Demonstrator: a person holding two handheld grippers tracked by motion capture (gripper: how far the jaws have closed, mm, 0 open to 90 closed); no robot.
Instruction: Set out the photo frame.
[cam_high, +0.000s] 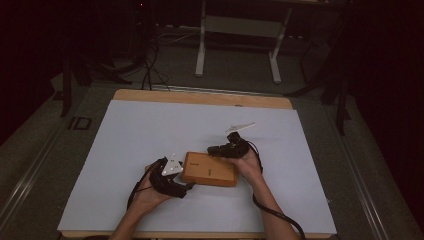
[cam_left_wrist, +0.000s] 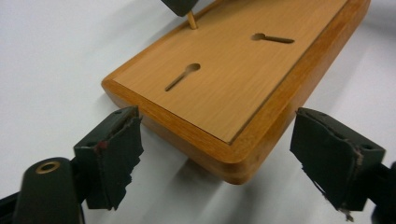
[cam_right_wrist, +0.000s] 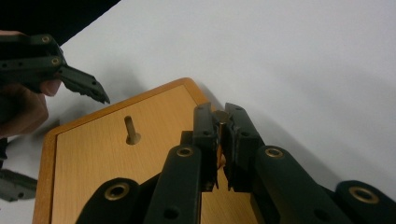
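1. Near the front middle of the white table cover (cam_high: 150, 130) lies a flat wooden board (cam_high: 210, 169), face up, its inset panel cut with two keyhole-shaped slots (cam_left_wrist: 183, 76). Everything below is placed against this board.

2. At the board's left end, the left gripper (cam_high: 186, 187) is released: in the left gripper view its two worn pads (cam_left_wrist: 119, 149) stand wide on either side of the board's near corner, neither touching the wood. I judge that this hand has finished steadying or shifting the board and is free.

3. At the board's far right corner, the right gripper (cam_right_wrist: 223, 135) is clenched on a small brass-coloured peg (cam_right_wrist: 221, 117), the jaws nearly together with the peg's top showing between them. In the left gripper view the peg's (cam_left_wrist: 192, 20) lower end meets the board close to its far edge.

4. Whether the peg is seated in a hole, or merely resting on the surface, I cannot tell.

5. Done, as I read it: the board is laid flat and the peg is gripped and brought to it.

6. Left: settling the peg into place, perhaps in one of the slots, which both stand vacant, then letting go.
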